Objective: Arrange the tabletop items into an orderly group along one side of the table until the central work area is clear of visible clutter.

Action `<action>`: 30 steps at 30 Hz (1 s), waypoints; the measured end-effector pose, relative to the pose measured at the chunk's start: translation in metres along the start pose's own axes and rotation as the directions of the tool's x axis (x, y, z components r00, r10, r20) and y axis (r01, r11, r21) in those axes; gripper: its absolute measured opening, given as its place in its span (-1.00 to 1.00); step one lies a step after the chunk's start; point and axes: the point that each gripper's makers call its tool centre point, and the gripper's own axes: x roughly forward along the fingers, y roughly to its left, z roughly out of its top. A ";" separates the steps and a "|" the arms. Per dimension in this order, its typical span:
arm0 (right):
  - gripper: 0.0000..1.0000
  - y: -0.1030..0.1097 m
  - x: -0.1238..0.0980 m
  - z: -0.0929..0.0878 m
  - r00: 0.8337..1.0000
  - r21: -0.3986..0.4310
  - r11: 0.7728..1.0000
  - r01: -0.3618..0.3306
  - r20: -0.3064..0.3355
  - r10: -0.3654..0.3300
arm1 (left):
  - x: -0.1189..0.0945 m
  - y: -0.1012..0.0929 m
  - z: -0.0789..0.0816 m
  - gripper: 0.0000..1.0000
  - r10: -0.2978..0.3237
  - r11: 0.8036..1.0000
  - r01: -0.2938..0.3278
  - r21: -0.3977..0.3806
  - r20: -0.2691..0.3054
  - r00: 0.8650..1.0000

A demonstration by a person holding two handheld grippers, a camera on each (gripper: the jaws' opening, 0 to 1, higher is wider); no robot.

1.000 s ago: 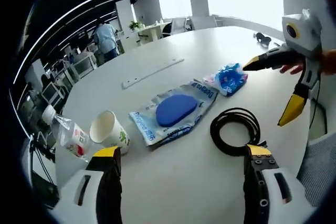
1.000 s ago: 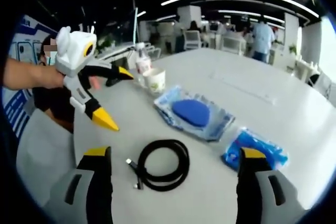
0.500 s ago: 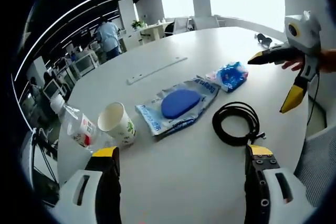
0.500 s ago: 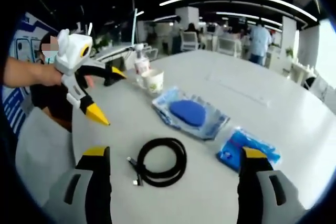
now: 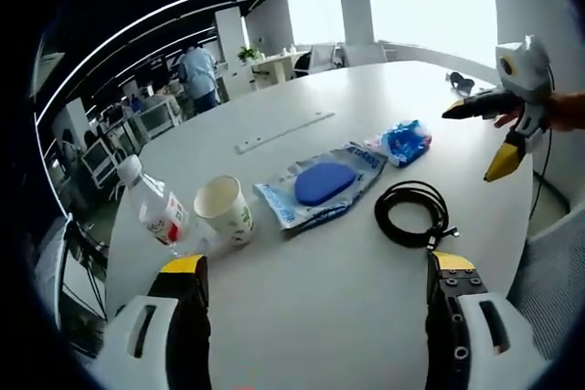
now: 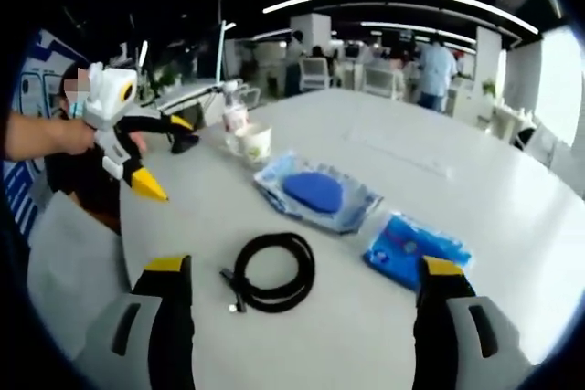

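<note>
On the round white table [image 5: 302,317] lie a coiled black cable [image 5: 411,213], a clear pouch with a blue oval pad [image 5: 322,184], a small blue packet [image 5: 402,141], a paper cup [image 5: 226,207] and a tipped plastic bottle [image 5: 155,209]. My left gripper [image 5: 315,271] is open above the near table edge, nothing between its jaws. My right gripper [image 6: 302,276] is open too, just short of the cable [image 6: 272,271], with the blue packet [image 6: 413,248], the pouch [image 6: 315,193], cup [image 6: 254,143] and bottle [image 6: 234,116] beyond. Each gripper appears in the other's view: right [image 5: 494,134], left [image 6: 155,157].
A long pale strip [image 5: 283,131] lies on the table's far half, and a small dark object [image 5: 460,82] sits near the far right edge. Desks, chairs and people [image 5: 196,73] stand beyond the table. A person's hand [image 6: 55,134] holds the left gripper.
Both cameras have pulled back from the table, so all items look smaller and farther. The bottle is now more fully in the left gripper view. The items themselves have not moved.
</note>
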 end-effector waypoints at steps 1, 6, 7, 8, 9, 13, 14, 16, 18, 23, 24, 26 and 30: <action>1.00 0.000 -0.002 -0.002 1.000 0.000 1.000 0.002 -0.003 -0.002 | -0.001 0.000 0.000 0.96 0.000 1.000 0.000 -0.002 0.001 1.000; 1.00 -0.002 -0.011 -0.007 1.000 0.021 1.000 0.021 -0.001 -0.021 | -0.011 0.002 -0.003 0.96 0.011 1.000 -0.011 -0.005 0.006 1.000; 1.00 -0.002 -0.011 -0.008 1.000 0.021 1.000 0.023 0.000 -0.023 | -0.013 0.003 -0.005 0.96 0.015 1.000 -0.015 -0.003 0.005 1.000; 1.00 -0.002 -0.013 -0.009 1.000 0.022 0.999 0.027 -0.001 -0.027 | -0.015 0.004 -0.006 0.96 0.018 1.000 -0.018 -0.004 0.004 1.000; 1.00 -0.002 -0.014 -0.009 1.000 0.024 0.999 0.030 -0.001 -0.030 | -0.017 0.005 -0.007 0.96 0.024 1.000 -0.024 -0.008 0.004 1.000; 1.00 -0.002 -0.019 -0.010 0.999 0.035 0.999 0.036 0.009 -0.037 | -0.024 0.005 -0.014 0.96 0.032 0.999 -0.031 -0.037 0.009 0.999; 1.00 -0.001 -0.020 -0.010 0.999 0.036 0.999 0.036 0.010 -0.037 | -0.026 0.005 -0.015 0.96 0.033 0.999 -0.032 -0.037 0.007 0.999; 1.00 0.001 -0.023 -0.009 0.999 0.036 0.999 0.039 0.017 -0.040 | -0.029 0.006 -0.019 0.96 0.035 0.999 -0.035 -0.039 0.005 0.999; 1.00 0.001 -0.025 -0.009 0.999 0.034 0.999 0.042 0.021 -0.042 | -0.034 0.007 -0.021 0.96 0.040 0.998 -0.040 -0.048 0.004 0.999; 1.00 0.004 -0.031 -0.012 0.998 0.034 0.998 0.054 0.021 -0.055 | -0.042 0.011 -0.028 0.96 0.055 0.997 -0.055 -0.054 0.002 0.998; 1.00 0.004 -0.032 -0.013 0.998 0.035 0.998 0.056 0.021 -0.057 | -0.044 0.011 -0.029 0.96 0.057 0.997 -0.057 -0.053 0.002 0.998; 1.00 0.005 -0.035 -0.015 0.998 0.038 0.997 0.062 0.020 -0.063 | -0.048 0.012 -0.030 0.96 0.063 0.997 -0.063 -0.053 0.007 0.998; 1.00 0.007 -0.040 -0.018 0.997 0.045 0.996 0.072 0.022 -0.073 | -0.054 0.014 -0.034 0.96 0.072 0.996 -0.072 -0.053 0.008 0.997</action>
